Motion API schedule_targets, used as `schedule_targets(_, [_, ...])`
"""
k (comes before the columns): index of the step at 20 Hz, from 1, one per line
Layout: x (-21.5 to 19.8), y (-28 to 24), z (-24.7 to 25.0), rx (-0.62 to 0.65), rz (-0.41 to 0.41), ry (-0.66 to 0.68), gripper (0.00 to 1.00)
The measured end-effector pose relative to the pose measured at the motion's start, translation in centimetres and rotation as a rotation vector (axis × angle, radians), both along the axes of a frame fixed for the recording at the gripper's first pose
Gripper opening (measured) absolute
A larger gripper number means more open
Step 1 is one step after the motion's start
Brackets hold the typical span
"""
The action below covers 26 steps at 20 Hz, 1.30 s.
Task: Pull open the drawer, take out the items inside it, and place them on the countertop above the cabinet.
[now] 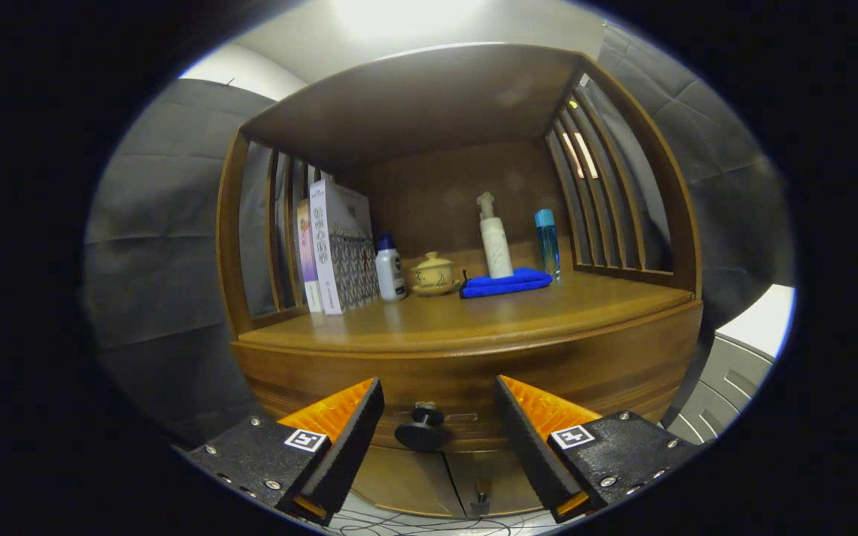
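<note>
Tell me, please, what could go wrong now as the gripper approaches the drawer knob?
1. The gripper is open, its fingers either side of the small black knob but apart from it; closing off-centre could let it slip.
2. The countertop holds the blue cloth, pump bottle and lidded cup; careless placing might topple them.

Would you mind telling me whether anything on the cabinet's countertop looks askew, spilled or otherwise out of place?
Nothing stands out. The boxes, white bottle, lidded teacup, pump bottle and blue bottle stand upright, the blue cloth lies folded, and the drawer is closed, its knob between the open gripper's fingers.
</note>
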State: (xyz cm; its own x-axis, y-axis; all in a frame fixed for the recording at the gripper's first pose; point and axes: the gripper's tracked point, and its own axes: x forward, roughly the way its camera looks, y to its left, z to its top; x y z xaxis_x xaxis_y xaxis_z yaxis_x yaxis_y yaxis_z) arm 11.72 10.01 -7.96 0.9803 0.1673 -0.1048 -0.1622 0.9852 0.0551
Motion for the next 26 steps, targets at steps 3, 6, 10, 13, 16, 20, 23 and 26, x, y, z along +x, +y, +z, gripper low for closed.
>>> schedule_targets(3, [0.5, 0.5, -2.2, -0.017, 0.003, 0.046, 0.92])
schedule_targets(6, [0.7, 0.9, -3.9, -0.023, 0.004, 0.081, 0.86])
schedule_targets(10, [1.3, 1.4, -4.7, -0.021, 0.007, 0.093, 0.72])
schedule_targets(13, [1.2, 2.0, -4.6, -0.023, 0.009, 0.082, 0.55])
schedule_targets(16, [1.3, 2.1, -4.8, -0.016, -0.008, 0.105, 0.4])
schedule_targets(20, [0.3, 2.0, -4.7, -0.004, -0.017, 0.127, 0.36])
schedule_targets(23, [-1.5, 1.8, -4.7, -0.009, -0.014, 0.125, 0.35])
schedule_targets(26, [-2.9, 1.8, -4.5, -0.01, -0.005, 0.123, 0.35])
